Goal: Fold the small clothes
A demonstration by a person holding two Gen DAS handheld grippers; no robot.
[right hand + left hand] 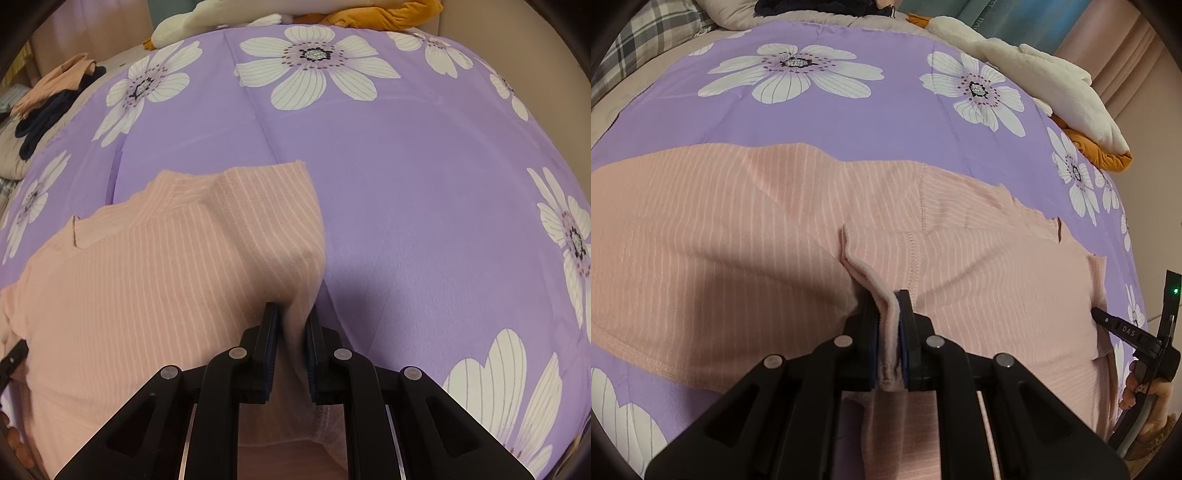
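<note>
A pink garment with thin white stripes [738,240] lies spread on a purple bedspread with white flowers [849,118]. My left gripper [888,314] is shut on a raised fold of the garment near its front edge, the cloth pinched between the pads. In the right wrist view the same pink garment [166,266] fills the lower left, and my right gripper [291,321] is shut on its right edge, cloth bunched between the pads. The right gripper's body [1145,339] and the hand holding it show at the left wrist view's right edge.
A white and orange plush toy [1052,85] lies along the bedspread's far right edge. Dark and peach clothes [55,99] are piled at the far left in the right wrist view. A plaid pillow [646,44] sits at the back left. Bare purple bedspread [424,203] stretches right of the garment.
</note>
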